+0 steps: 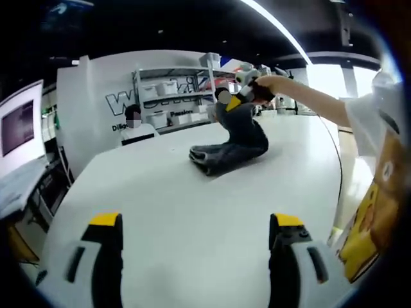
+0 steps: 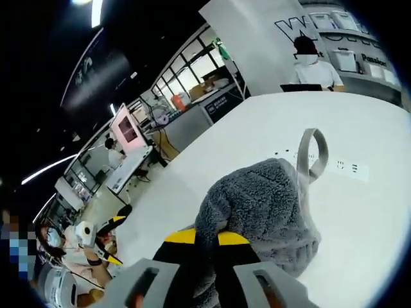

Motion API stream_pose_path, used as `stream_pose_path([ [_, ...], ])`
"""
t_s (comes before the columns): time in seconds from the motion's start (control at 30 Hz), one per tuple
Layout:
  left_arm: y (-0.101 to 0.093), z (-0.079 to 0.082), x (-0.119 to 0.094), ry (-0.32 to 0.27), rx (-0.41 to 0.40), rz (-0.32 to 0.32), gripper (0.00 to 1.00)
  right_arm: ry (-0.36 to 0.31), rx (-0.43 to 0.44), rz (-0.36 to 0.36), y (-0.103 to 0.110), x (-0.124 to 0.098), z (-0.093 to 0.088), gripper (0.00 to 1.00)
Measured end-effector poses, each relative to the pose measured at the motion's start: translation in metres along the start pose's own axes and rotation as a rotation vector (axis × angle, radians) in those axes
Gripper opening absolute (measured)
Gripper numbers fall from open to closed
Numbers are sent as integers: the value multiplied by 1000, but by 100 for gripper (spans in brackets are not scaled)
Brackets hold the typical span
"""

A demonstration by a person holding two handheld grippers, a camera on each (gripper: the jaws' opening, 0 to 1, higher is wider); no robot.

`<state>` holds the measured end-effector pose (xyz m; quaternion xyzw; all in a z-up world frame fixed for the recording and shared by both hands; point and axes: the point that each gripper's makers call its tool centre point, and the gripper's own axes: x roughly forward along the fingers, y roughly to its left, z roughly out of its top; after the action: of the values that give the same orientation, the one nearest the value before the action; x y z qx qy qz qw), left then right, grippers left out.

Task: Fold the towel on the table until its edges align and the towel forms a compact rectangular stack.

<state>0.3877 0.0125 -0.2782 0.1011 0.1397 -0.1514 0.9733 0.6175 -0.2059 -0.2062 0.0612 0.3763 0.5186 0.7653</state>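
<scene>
- The white surface (image 1: 192,212) stretches ahead of the left gripper (image 1: 196,234), bare between its jaws and well beyond them; in the right gripper view it runs out past the cloth to a white power strip (image 2: 334,165) lying flat, well apart from the right gripper (image 2: 207,239).
- The grey towel (image 1: 234,144) lies far ahead of the left gripper, one end bunched on the surface and the other pulled up in a column. In the right gripper view the same fluffy cloth (image 2: 257,212) bulges directly above the jaws, its hanging loop (image 2: 313,154) standing up beyond them.
- The right gripper is pinching a bunched edge of the towel, its yellow-tipped jaws closed onto the cloth. In the left gripper view it sits at the top of the lifted column, in the person's hand (image 1: 273,83).
- The left gripper is spread wide, holding nothing and well apart from the towel.
- Risks, as I judge them: the grip is on a bunch, not a clean corner, so the fold may land crooked; thick pile could slip from the jaws under tension; with one end unpinned, pulling may drag the whole towel.
</scene>
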Motion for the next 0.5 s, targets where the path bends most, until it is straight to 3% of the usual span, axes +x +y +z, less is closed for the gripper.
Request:
stream_pose_path([
  [0.5,5,-3,-7,-5,-9,12,99,75,-10,-17,1,33,-5,8],
])
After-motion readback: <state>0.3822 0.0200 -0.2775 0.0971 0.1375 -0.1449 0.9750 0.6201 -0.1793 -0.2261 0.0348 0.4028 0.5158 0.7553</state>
